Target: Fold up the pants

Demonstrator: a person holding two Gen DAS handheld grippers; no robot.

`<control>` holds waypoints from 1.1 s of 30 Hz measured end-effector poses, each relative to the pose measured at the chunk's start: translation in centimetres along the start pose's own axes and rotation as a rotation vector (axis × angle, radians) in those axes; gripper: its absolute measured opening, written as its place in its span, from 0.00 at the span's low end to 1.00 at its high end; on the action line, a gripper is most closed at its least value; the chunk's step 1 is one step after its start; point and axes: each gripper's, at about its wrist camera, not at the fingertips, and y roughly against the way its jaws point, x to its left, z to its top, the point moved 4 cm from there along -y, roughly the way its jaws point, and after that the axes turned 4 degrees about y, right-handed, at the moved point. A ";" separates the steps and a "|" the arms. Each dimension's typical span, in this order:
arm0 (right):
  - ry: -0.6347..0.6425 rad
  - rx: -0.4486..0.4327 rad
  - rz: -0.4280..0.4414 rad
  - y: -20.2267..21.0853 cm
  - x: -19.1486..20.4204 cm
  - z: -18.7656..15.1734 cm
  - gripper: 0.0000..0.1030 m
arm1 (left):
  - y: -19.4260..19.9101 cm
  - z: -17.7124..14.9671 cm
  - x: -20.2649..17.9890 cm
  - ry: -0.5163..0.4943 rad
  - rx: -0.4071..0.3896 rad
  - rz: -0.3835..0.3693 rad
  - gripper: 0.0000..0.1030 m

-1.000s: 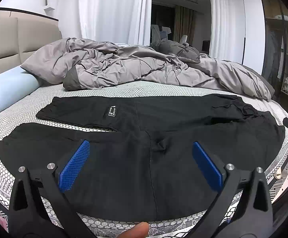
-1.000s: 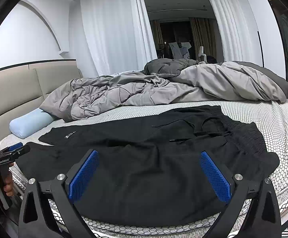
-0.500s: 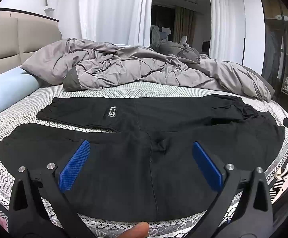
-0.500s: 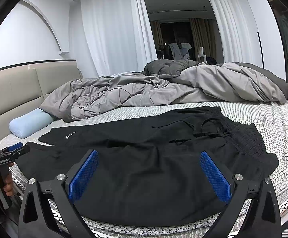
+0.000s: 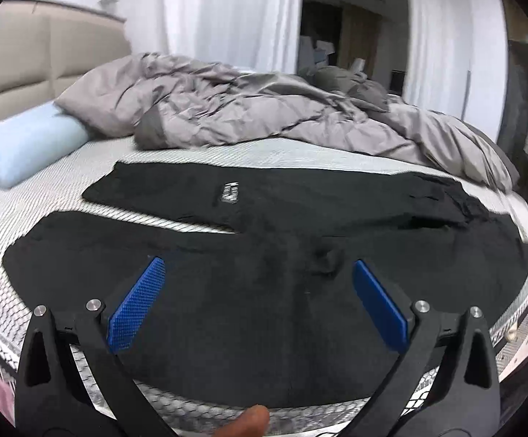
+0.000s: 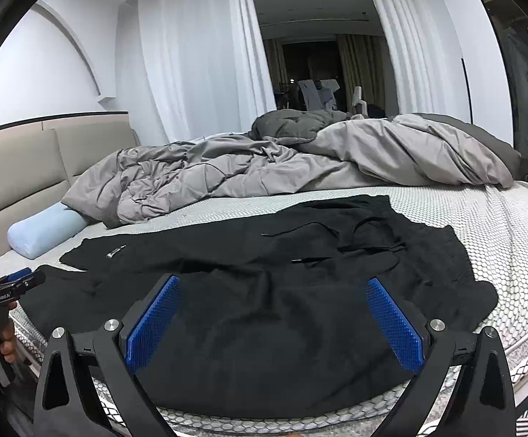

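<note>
Black soft-fabric pants [image 5: 264, 291] spread flat across the near part of a bed with a white honeycomb-patterned mattress cover [image 6: 500, 218], legs running left, elastic waistband and drawcords at the right. 2 legs slightly parted at the left, the far one bearing a small white label [image 5: 229, 193]. Nothing folded yet.

Left hand-held gripper [image 5: 258, 298] hovering above the near leg, blue pads spread wide, nothing between them. Right hand-held gripper [image 6: 273, 320] likewise spread wide and empty, poised over the seat area near the waistband.

Handling, as a judgement: light, limp cloth, likely to sag and drape from any pinch point, not slippery on the textured cover, not fragile. Best taken at 2 points along the near edge, 1 by the near leg's cuff, 1 by the near waistband corner, then carried over onto the far leg. Risk of pinching only the top layer, or of loose drawcords trailing.

Crumpled grey duvet [image 6: 282, 167] and pale blue bolster pillow [image 5: 20, 145] lying beyond, well apart from the pants.
</note>
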 end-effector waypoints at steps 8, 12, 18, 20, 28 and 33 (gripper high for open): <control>-0.007 0.014 -0.112 0.7 -2.6 -0.1 1.00 | 2.8 0.6 10.9 0.265 0.034 0.124 0.99; -0.098 -0.014 -0.049 1.4 -4.3 0.1 1.00 | 3.4 -1.1 16.9 0.418 0.068 0.129 0.93; -0.195 -0.027 -0.002 1.8 -5.9 0.2 1.00 | 1.0 -2.5 21.9 0.555 0.133 0.028 0.72; -0.203 -0.023 0.013 1.7 -6.0 0.2 1.00 | -0.7 -2.0 23.1 0.583 0.153 0.009 0.70; -0.272 0.002 0.022 1.5 -7.2 -0.3 1.00 | -5.5 -0.6 24.3 0.624 0.171 0.014 0.37; -0.345 0.035 -0.077 2.2 -10.1 -1.6 1.00 | -6.2 -1.1 24.5 0.660 0.179 0.001 0.23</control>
